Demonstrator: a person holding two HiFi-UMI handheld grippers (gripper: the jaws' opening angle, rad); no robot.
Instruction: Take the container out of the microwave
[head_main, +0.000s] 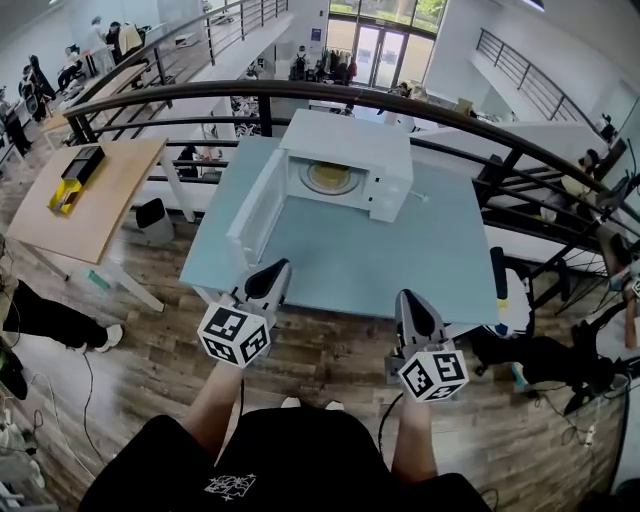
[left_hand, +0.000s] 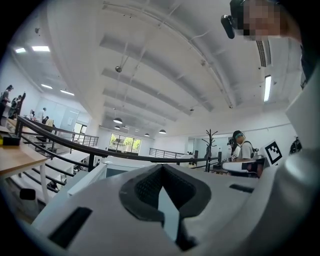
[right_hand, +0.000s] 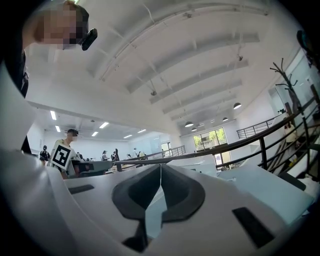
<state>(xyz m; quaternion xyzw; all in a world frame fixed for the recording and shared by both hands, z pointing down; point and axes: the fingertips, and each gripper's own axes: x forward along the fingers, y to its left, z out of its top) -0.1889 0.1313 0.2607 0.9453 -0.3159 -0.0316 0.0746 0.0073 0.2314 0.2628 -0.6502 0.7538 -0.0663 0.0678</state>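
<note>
You see the container (head_main: 328, 177) only as a pale round shape deep inside the microwave (head_main: 350, 150); its walls and height can't be told. In their own views, the left gripper (left_hand: 161, 167) and right gripper (right_hand: 160, 166) block the cavity with their bodies. The people (head_main: 72, 62) at the far left are too small to make out.

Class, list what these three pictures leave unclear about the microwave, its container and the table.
- The container: head view, too small inside the microwave to tell shape or contents.
- The container again: both gripper views, blocked by the left gripper and right gripper themselves.
- The table: head view, far edge hidden behind the microwave.
</note>
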